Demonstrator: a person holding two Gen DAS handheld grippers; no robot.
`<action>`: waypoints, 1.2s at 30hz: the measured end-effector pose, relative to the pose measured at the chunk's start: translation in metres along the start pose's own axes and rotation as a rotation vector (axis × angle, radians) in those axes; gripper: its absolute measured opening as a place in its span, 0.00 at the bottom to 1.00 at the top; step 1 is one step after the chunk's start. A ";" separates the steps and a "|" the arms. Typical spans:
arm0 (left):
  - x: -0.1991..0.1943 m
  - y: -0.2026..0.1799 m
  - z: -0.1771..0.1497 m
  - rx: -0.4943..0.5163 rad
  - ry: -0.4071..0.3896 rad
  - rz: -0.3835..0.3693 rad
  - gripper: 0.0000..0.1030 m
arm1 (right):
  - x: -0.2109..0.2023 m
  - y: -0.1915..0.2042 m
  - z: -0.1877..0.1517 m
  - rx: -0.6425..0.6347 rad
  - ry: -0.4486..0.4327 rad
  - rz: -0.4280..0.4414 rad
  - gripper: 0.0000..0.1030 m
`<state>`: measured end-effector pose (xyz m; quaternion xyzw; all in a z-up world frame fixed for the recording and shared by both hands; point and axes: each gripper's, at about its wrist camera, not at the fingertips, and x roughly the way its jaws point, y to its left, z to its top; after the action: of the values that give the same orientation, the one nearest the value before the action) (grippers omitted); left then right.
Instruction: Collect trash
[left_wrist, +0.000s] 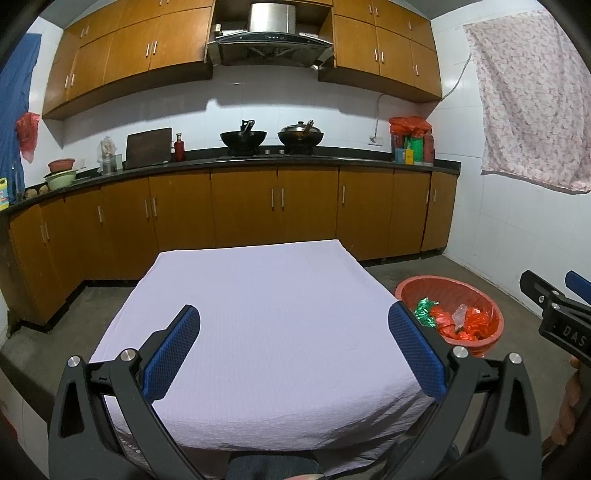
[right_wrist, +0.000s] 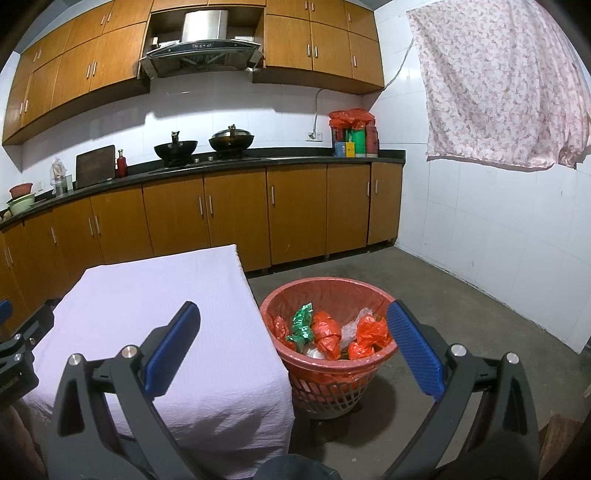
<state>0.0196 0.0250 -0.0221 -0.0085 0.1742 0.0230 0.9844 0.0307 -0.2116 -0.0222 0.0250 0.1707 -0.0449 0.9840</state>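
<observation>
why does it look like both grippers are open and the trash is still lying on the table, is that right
Partly. Both the left gripper and right gripper are open and empty, but the trash is not on the table; it sits in the red basket on the floor beside it. The right wrist view shows this best.

Crumpled wrappers (right_wrist: 327, 332) inside red basket (right_wrist: 328, 373)

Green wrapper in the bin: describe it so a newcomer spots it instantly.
Find the table under the lilac cloth; the red basket stands on the floor beside it. Inside lies the crumpled green wrapper, the only green piece among orange-red bags and clear plastic.
</observation>
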 end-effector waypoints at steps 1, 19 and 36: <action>0.000 0.000 0.000 0.000 0.001 -0.001 0.98 | 0.000 0.000 0.000 0.001 0.001 0.000 0.96; -0.005 -0.003 0.002 0.005 -0.002 -0.005 0.98 | -0.003 -0.002 0.000 0.015 0.005 -0.003 0.96; -0.005 -0.003 0.003 0.004 0.002 -0.008 0.98 | -0.006 -0.003 0.001 0.018 0.004 -0.005 0.96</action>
<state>0.0159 0.0216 -0.0175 -0.0070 0.1752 0.0189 0.9843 0.0252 -0.2142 -0.0188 0.0337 0.1721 -0.0488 0.9833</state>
